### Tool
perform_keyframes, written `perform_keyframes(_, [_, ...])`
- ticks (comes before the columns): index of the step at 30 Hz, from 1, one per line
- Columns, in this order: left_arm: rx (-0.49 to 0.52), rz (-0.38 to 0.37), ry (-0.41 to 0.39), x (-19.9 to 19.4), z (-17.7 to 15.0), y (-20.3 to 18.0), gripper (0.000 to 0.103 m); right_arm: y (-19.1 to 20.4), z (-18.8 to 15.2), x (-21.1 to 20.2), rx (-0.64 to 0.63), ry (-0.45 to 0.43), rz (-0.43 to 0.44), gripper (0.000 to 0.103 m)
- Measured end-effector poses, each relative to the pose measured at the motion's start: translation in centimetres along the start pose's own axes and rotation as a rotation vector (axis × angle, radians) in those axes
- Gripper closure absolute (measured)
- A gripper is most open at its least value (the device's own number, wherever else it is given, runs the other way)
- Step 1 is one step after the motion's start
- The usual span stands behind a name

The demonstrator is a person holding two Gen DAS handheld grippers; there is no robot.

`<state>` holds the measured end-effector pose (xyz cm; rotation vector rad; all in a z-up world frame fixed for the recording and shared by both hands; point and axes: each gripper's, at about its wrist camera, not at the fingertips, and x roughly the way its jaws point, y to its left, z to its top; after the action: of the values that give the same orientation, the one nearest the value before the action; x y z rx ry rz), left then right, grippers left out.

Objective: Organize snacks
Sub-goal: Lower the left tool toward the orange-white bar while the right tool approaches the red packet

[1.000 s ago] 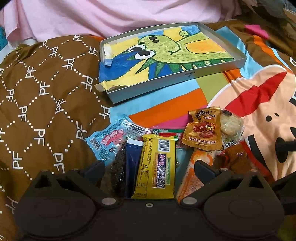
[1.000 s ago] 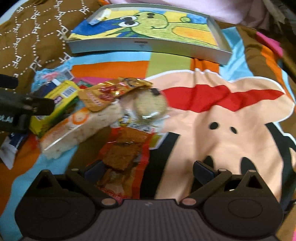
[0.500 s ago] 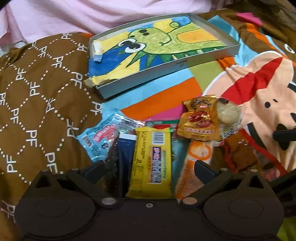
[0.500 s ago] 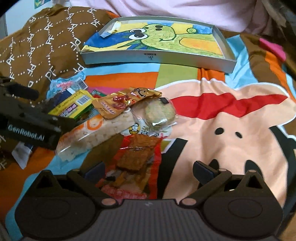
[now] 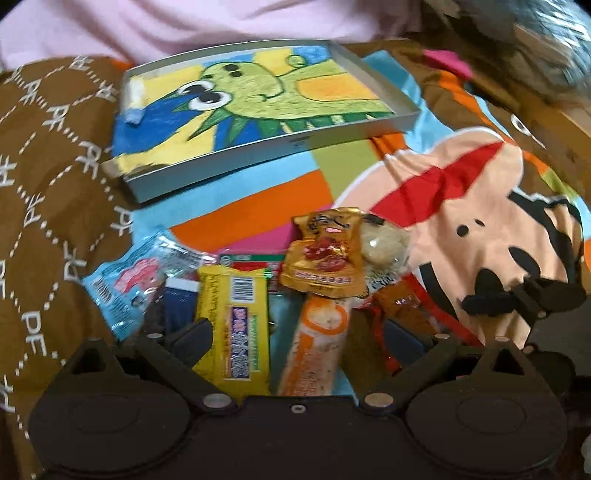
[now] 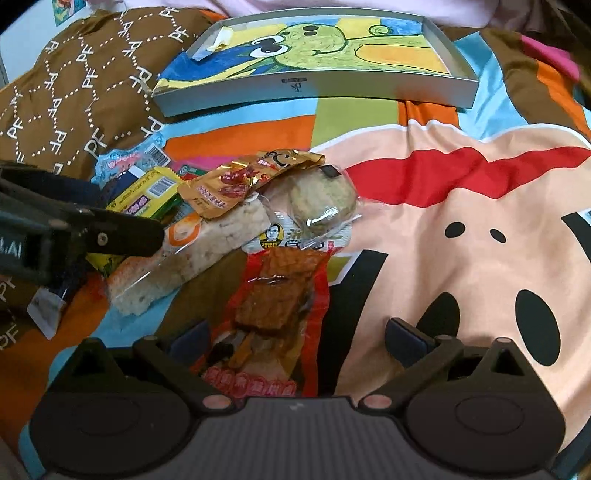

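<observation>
A heap of snack packets lies on a colourful bedspread. In the left wrist view my left gripper (image 5: 299, 338) is open above a yellow bar (image 5: 236, 325) and a long rice-cracker packet (image 5: 317, 347); a gold packet (image 5: 325, 254), a blue packet (image 5: 129, 280) and a round cookie (image 5: 384, 243) lie beyond. In the right wrist view my right gripper (image 6: 295, 338) is open over a red tofu packet (image 6: 277, 299). The grey box lid with a dinosaur drawing (image 5: 251, 107) lies behind the heap and also shows in the right wrist view (image 6: 314, 55).
A brown PF-patterned cushion (image 5: 48, 177) lies to the left. A pink blanket (image 5: 184, 26) lies behind the lid. The cartoon-face bedspread (image 6: 461, 221) spreads to the right. My left gripper's arm (image 6: 74, 225) enters the right wrist view from the left.
Both grippers have drawn back and shifted right a little; the snack heap and the lid sit further off in view. Nothing was grasped and both stay open.
</observation>
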<state>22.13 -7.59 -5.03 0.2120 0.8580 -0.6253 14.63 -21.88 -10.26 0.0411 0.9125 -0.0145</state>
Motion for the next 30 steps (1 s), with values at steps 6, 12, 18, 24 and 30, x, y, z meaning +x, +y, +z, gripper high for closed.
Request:
perform_keyframes(6, [0.046, 0.003, 0.025, 1.0, -0.2, -0.7, 0.005, 0.7, 0.1, -0.2, -0.024, 0.01, -0.019, 0.0])
perform_keyframes(12, [0.08, 0.011, 0.032, 1.8, -0.3, -0.9, 0.017, 0.5, 0.1, -0.4, 0.001, 0.002, -0.019, 0.003])
perform_keyframes(18, [0.11, -0.045, 0.027, 1.5, -0.4, -1.6, 0.026, 0.4, 0.1, -0.6, 0.011, 0.0, -0.016, 0.005])
perform_keyframes(24, [0.107, -0.061, 0.052, 2.1, -0.3, -1.7, 0.036, 0.3, 0.1, -0.6, 0.011, -0.001, -0.017, 0.005])
perform_keyframes(30, [0.138, -0.065, 0.054, 2.8, -0.1, -2.4, 0.04, 0.5, 0.1, -0.6, 0.006, -0.004, -0.023, 0.005])
